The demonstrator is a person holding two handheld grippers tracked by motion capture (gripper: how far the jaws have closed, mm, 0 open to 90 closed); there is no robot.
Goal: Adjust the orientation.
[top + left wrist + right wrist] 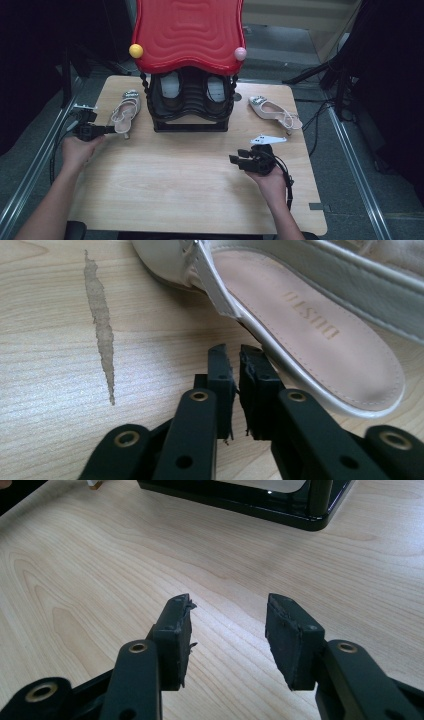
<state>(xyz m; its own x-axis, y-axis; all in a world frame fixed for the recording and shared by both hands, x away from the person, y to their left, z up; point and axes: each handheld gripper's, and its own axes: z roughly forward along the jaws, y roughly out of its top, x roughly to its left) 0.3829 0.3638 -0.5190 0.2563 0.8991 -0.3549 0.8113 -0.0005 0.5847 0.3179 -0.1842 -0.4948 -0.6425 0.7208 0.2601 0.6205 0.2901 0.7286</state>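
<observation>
Left gripper [107, 130] sits nearly clenched, grasping nothing, just beside a cream slingback sandal [126, 113] on the table's far left. Light, stiff-soled shoe; its thin heel rim looks the easiest hold. Right gripper [227, 630] hangs released.

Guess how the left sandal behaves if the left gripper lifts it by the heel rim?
The sandal probably lifts easily: thin sole, open straps. The sole looks stiff; the straps likely flop. Its slim heel could tip it when pushed. The left gripper looks nearly shut beside it.
</observation>
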